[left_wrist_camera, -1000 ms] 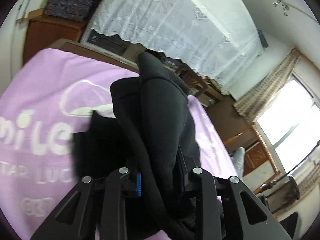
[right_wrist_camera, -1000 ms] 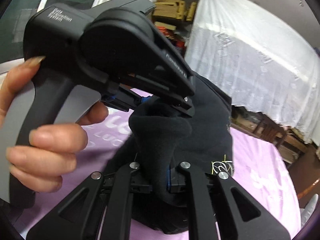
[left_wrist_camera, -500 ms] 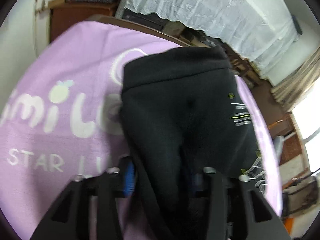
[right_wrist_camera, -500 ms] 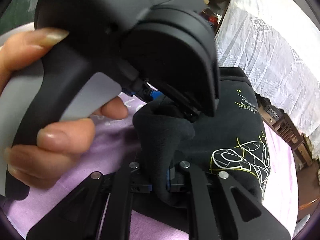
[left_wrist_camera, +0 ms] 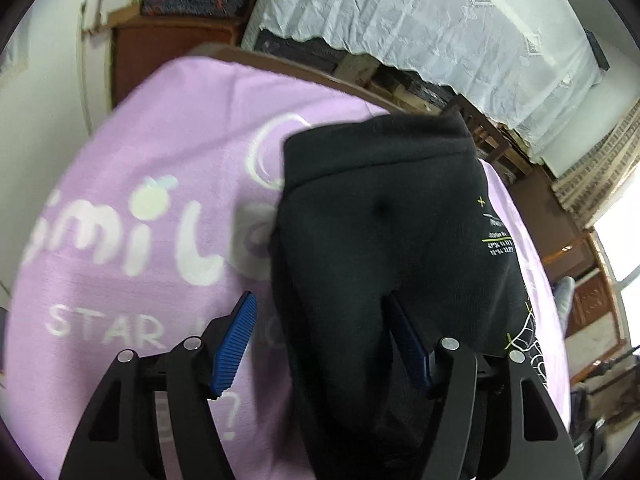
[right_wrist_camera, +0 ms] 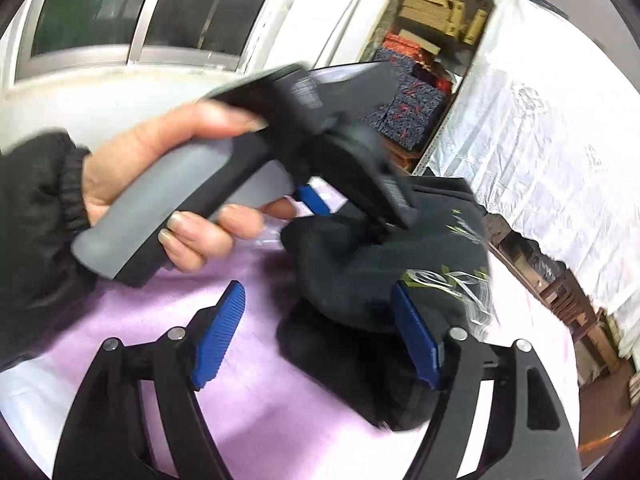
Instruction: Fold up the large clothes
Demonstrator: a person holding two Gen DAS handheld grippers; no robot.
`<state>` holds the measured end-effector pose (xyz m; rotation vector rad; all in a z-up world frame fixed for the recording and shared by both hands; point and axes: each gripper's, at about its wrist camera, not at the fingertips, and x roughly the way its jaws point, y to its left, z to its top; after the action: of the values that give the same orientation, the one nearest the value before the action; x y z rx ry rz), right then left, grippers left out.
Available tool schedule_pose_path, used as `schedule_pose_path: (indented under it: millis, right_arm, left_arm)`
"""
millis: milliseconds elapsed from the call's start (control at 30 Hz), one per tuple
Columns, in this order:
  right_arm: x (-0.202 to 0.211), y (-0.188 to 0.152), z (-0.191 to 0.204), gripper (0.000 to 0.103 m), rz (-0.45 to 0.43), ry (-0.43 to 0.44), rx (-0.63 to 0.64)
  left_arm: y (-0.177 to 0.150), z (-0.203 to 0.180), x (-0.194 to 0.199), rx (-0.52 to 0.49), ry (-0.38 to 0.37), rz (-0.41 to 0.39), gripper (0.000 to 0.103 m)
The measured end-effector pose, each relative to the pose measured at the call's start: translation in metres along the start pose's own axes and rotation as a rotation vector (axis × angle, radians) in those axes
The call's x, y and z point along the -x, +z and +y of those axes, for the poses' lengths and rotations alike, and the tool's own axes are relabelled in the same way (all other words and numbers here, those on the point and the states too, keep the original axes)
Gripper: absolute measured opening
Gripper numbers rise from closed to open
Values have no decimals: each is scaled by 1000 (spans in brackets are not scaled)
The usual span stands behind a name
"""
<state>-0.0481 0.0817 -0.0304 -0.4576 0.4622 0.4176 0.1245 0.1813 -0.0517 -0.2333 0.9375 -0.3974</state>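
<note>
A black sweatshirt (left_wrist_camera: 380, 220) with yellow-white print lies folded on a purple blanket (left_wrist_camera: 140, 160) lettered in white. My left gripper (left_wrist_camera: 324, 340) straddles its near folded edge. Its jaws are opening: the left blue pad stands clear of the cloth and the right one only rests beside it. In the right wrist view the same sweatshirt (right_wrist_camera: 352, 264) bunches in front of my right gripper (right_wrist_camera: 318, 336). Those jaws are also opening, with the cloth's edge loose between the pads. A hand (right_wrist_camera: 160, 184) in a black sleeve holds the left gripper above the garment.
A white lace cloth (left_wrist_camera: 440, 20) drapes over furniture behind the bed. A wooden cabinet (left_wrist_camera: 160, 48) with patterned boxes stands at the back left. A bright window (left_wrist_camera: 624, 240) and curtain lie to the right. Bare purple blanket (right_wrist_camera: 280, 400) spreads in front of the right gripper.
Both grippers were shut on the raised black fold. The left tipped down and laid the sweatshirt flat, then opened. The right gripper has just opened and let the cloth go.
</note>
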Motion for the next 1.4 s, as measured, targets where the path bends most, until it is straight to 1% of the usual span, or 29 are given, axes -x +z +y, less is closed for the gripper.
schedule_pose_path:
  millis: [33,100,133,167,200,233,267,333,400,433,500,600,633,700,733,767,833,967,1033,1100,1267,1333,1400]
  right_arm:
    - [6,1,-11,69,-11,13,-36]
    - [19,6,-32,49,-32,67,-137]
    - [20,9,-49,44,-38,95,-188]
    - [21,11,-64,31,-41,123,-254]
    - [20,14,-77,25,-38,138,-315]
    - [17,17,-87,17,-33,135,-350]
    - [9,19,-103,14,-19,105,-398]
    - [-2,24,-117,9,-1,63,-433]
    - [-19,30,-133,8,13,30,-457]
    - [-25,34,-137,8,15,14,-462]
    - [-44,44,-145,8,31,-4,-472]
    - [-78,57,-155,8,72,7,-476]
    - [-93,59,-156,8,105,1,-463]
    - [-124,50,-148,8,223,11,-440]
    - [-135,47,-147,8,244,9,-425]
    - [-141,41,-142,8,236,1,-394]
    - [-138,30,-134,8,191,-14,-374]
    - [-138,16,-150,7,158,73,-479]
    - [-135,16,-147,7,154,63,-477]
    - [-132,18,-142,7,155,35,-457]
    - [-115,23,-142,7,170,24,-494]
    - [-102,25,-142,8,157,32,-508]
    - [-81,25,-137,9,123,53,-494]
  left_arm:
    - [0,-1,5,-2,14,-20,67]
    - [0,-4,19,-5,33,-78,66]
    - [-1,-6,26,-10,33,-102,61]
    - [-1,-10,33,-19,34,-128,58]
    - [-2,-14,39,-29,32,-156,58]
    - [-4,-21,47,-45,20,-192,58]
    - [-6,-27,52,-61,11,-217,58]
    - [-10,-41,60,-109,10,-257,58]
    - [-12,-56,58,-163,31,-268,58]
    - [-12,-60,55,-179,37,-259,58]
    - [-13,-65,42,-201,53,-225,58]
    - [-14,-64,16,-213,100,-143,58]
    - [-15,-63,5,-216,116,-108,58]
    - [-18,-62,-15,-222,163,-54,59]
    - [-20,-61,-19,-220,171,-51,59]
    - [-20,-60,-20,-220,172,-51,59]
    - [-20,-59,-22,-222,164,-47,59]
    - [-20,-57,-24,-217,160,-49,59]
    - [-21,-57,-23,-220,166,-52,59]
    - [-22,-58,-21,-220,170,-56,60]
    - [-26,-62,-12,-226,188,-75,60]
    - [-26,-64,-5,-222,192,-93,60]
    - [-27,-66,3,-218,189,-113,60]
